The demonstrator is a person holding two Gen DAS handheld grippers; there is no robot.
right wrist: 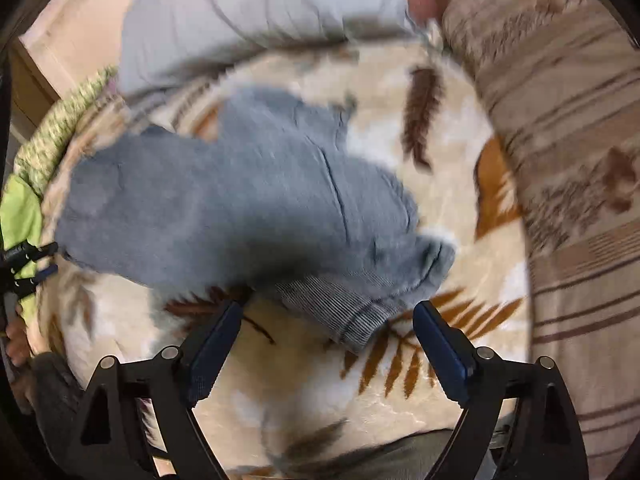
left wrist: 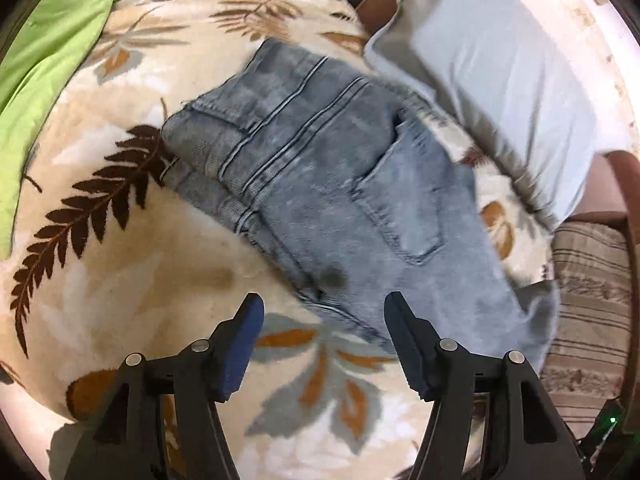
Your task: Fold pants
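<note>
Light blue jeans (left wrist: 332,184) lie folded into a stack on a cream leaf-print blanket (left wrist: 120,280), back pocket and side seams facing up. My left gripper (left wrist: 324,312) hovers over the stack's near edge, jaws open, nothing between the blue pads. In the right wrist view the same jeans (right wrist: 240,200) appear blurred, with a ribbed hem at the near corner. My right gripper (right wrist: 328,316) stands wide open just above that hem, and the pads do not touch it. The other gripper (right wrist: 32,264) shows at the left edge of that view.
A pale blue-grey pillow (left wrist: 500,80) lies behind the jeans. A striped brown blanket (right wrist: 568,160) runs along the right side. Green bedding (left wrist: 48,60) is bunched at the far left. A hand (right wrist: 16,344) shows at the left edge of the right wrist view.
</note>
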